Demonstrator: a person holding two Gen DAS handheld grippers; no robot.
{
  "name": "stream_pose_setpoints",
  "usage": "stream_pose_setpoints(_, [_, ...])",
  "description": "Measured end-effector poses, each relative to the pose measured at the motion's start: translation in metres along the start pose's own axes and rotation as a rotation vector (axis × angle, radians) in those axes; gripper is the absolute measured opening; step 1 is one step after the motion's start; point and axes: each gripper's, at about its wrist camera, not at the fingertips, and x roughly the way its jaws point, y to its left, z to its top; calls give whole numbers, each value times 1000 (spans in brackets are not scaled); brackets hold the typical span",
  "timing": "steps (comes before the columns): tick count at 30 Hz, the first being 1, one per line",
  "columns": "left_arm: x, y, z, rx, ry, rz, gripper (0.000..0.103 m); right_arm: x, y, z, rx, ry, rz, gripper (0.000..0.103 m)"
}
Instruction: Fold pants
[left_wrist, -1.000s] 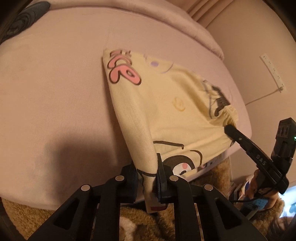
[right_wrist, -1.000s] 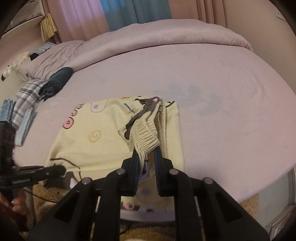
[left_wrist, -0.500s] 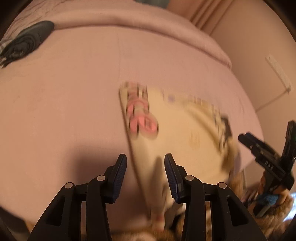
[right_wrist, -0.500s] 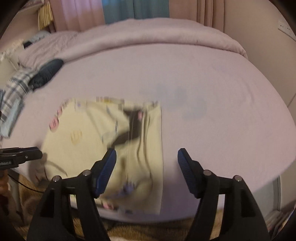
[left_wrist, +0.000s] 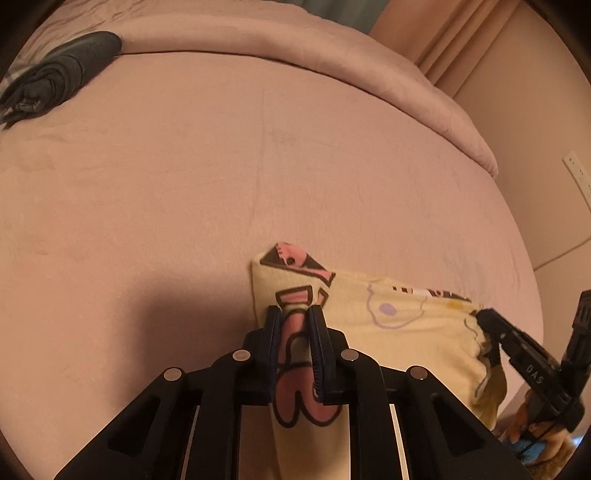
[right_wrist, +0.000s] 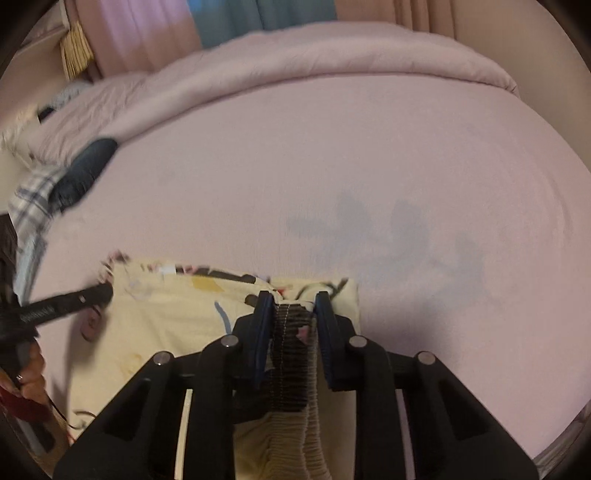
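Pale yellow pants (left_wrist: 399, 332) with pink and brown cartoon print lie folded near the front edge of the pink bed (left_wrist: 221, 166). My left gripper (left_wrist: 293, 314) is closing, and its pads pinch the pants' left edge at the pink print. In the right wrist view the pants (right_wrist: 177, 314) spread to the left. My right gripper (right_wrist: 293, 299) is closing with the ribbed elastic waistband (right_wrist: 291, 332) bunched between its pads. Each gripper also shows in the other's view: the right gripper (left_wrist: 487, 321) at the pants' right end, the left gripper (right_wrist: 107, 291) at their left end.
A dark rolled garment (left_wrist: 62, 74) lies at the bed's far left, with plaid cloth (right_wrist: 33, 199) beside it. A thick pink duvet (left_wrist: 295, 48) runs along the back. A white power strip (left_wrist: 578, 177) hangs on the right wall. Brown rug shows below the bed edge.
Both grippers let go of the pants, opened wide, moved forward over the cloth and closed again: the left on the printed edge, the right on the waistband.
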Motion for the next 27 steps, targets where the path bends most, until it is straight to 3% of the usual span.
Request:
stream_pose_setpoints(3, [8,8,-6,-10,11,9,17,15,1,-8,-17,43,-26,25])
stream_pose_setpoints(6, [-1,-1,-13,26,-13,52,17,15,5,-11,-46,26,-46,28])
stream_pose_setpoints(8, [-15,-4,-16,26,-11,51,17,2,7,-5,-38,36,-82,45])
stream_pose_setpoints(10, [-25,-10,-20,16,-31,7,17,-22,14,-2,-72,-26,-124,56])
stream_pose_setpoints(13, [-30,-13,-31,6,-44,-55,17,-41,27,-9,-113,-51,-84,69])
stream_pose_setpoints(16, [-11,-17,-46,18,9,-16,17,-30,39,-30,-169,26,-23,68])
stream_pose_setpoints(18, [-8,-21,-56,45,-43,24,17,-8,44,-46,-214,73,-109,70])
stream_pose_setpoints(20, [-9,-26,-62,61,-56,55,17,0,42,-56,-194,77,-119,76])
stream_pose_setpoints(24, [-13,-19,-70,46,-68,52,17,-1,28,-49,-120,125,-53,76])
stream_pose_setpoints(27, [-14,-17,-73,55,-69,42,17,0,33,-49,-146,143,-73,75])
